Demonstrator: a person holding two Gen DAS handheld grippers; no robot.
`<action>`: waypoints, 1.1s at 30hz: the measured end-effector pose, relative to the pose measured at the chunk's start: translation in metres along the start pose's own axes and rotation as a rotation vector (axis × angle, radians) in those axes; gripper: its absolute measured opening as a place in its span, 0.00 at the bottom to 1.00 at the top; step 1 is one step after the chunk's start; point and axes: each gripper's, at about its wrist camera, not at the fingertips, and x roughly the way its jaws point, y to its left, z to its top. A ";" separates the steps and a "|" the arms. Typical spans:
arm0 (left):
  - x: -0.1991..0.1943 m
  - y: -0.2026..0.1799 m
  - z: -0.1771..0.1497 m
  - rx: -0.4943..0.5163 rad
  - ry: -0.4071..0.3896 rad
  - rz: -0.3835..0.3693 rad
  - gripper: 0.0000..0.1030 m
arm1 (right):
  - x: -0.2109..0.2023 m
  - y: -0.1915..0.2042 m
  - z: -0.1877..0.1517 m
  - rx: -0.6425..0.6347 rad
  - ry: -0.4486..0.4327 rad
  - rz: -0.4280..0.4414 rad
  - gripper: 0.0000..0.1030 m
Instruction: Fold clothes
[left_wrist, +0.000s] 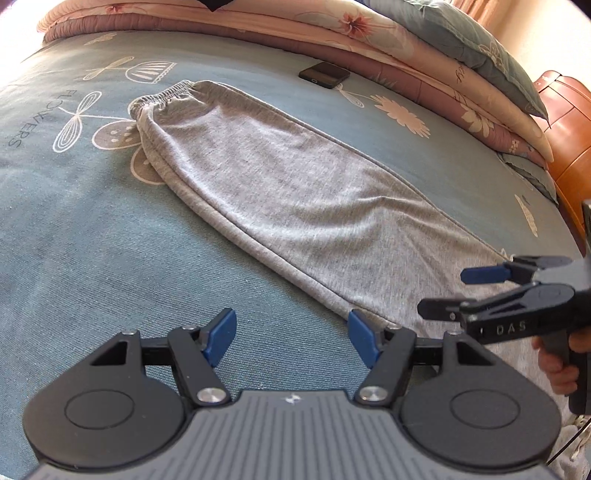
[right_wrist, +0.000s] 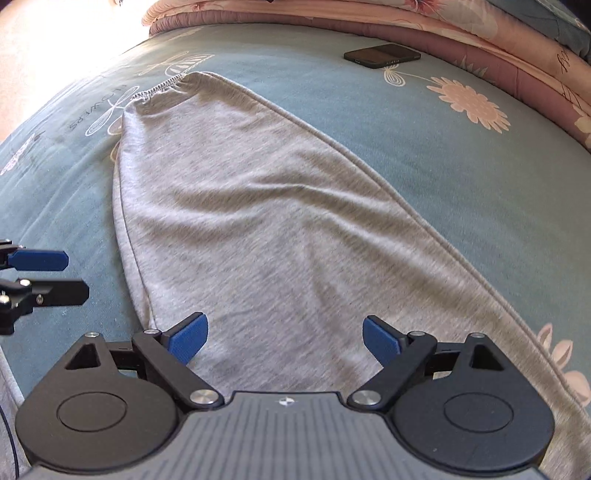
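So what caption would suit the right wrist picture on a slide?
Open right claw above grey trousers on a bed, phone beyond.

Both fisheye views sit low and close over the blue-green flower-printed bedsheet (left_wrist: 92, 240), facing the folded pink quilt (left_wrist: 258, 33). The left looks across bare sheet, the right over the grey jersey garment (right_wrist: 258, 221); both share its elastic cuff and the black phone (right_wrist: 382, 55).

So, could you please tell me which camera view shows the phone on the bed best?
The left wrist view shows the phone slightly better: it appears thicker, with its near edge and a port visible, lying on the blue bedsheet near the folded quilts. In the right wrist view the phone looks flatter and sits near the top edge.
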 end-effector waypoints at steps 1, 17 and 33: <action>0.001 0.002 0.001 -0.022 0.006 -0.003 0.65 | 0.005 0.001 -0.004 0.022 0.026 0.006 0.94; 0.028 -0.003 -0.014 -0.032 0.021 0.006 0.99 | 0.025 0.000 -0.010 -0.049 0.105 0.033 1.00; -0.027 -0.033 -0.042 0.063 -0.064 -0.031 0.98 | -0.064 -0.004 -0.063 -0.102 0.085 -0.056 0.76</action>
